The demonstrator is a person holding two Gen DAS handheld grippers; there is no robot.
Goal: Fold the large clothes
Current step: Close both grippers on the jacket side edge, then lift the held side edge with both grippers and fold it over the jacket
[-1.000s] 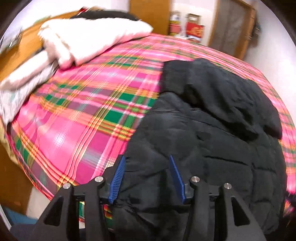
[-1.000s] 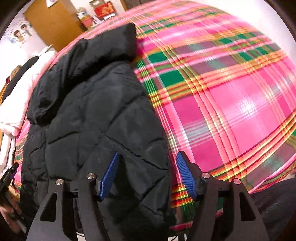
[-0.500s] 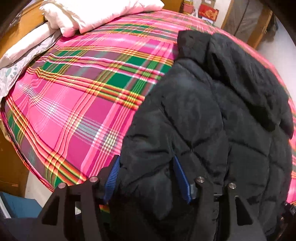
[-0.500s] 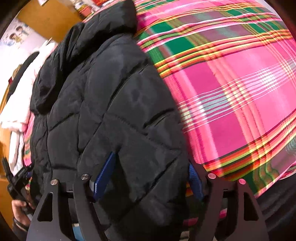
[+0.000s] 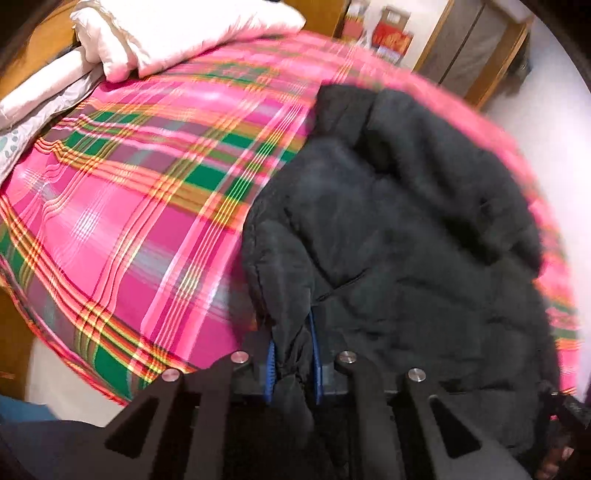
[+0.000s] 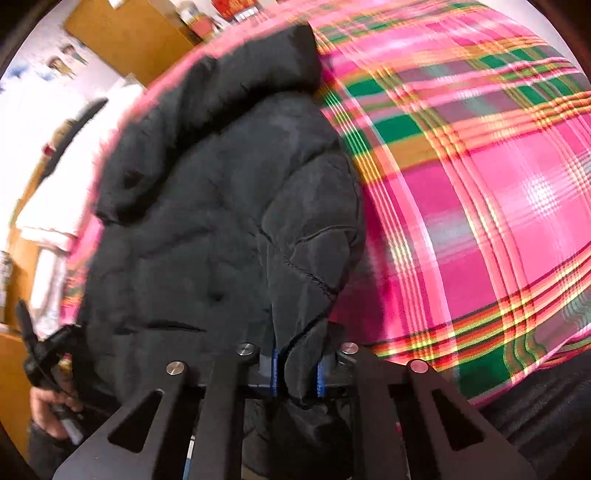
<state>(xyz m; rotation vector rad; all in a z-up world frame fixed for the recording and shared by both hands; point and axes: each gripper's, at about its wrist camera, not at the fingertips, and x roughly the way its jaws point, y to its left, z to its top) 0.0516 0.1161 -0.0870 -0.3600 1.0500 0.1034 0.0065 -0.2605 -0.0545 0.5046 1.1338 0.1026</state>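
A black quilted puffer jacket (image 5: 399, 229) lies on a pink plaid bed cover (image 5: 122, 206), hood toward the far side. In the left wrist view my left gripper (image 5: 291, 358) is closing, its blue pads pinching the jacket's near left hem corner. In the right wrist view the same jacket (image 6: 207, 221) fills the left half, and my right gripper (image 6: 297, 373) is closing with a bunch of the near right hem pressed between its blue pads. The left gripper (image 6: 40, 354) and a hand show at the far left of that view.
White pillows and folded bedding (image 5: 166, 29) lie at the head of the bed beside a wooden headboard. Wooden doors (image 5: 469, 48) and red boxes (image 5: 395, 37) stand beyond the bed. Pink plaid cover (image 6: 498, 206) spreads to the right of the jacket.
Both grippers went from wide open around the jacket's hem to pinched on it. The gripped hem corners are now bunched and slightly lifted off the cover.
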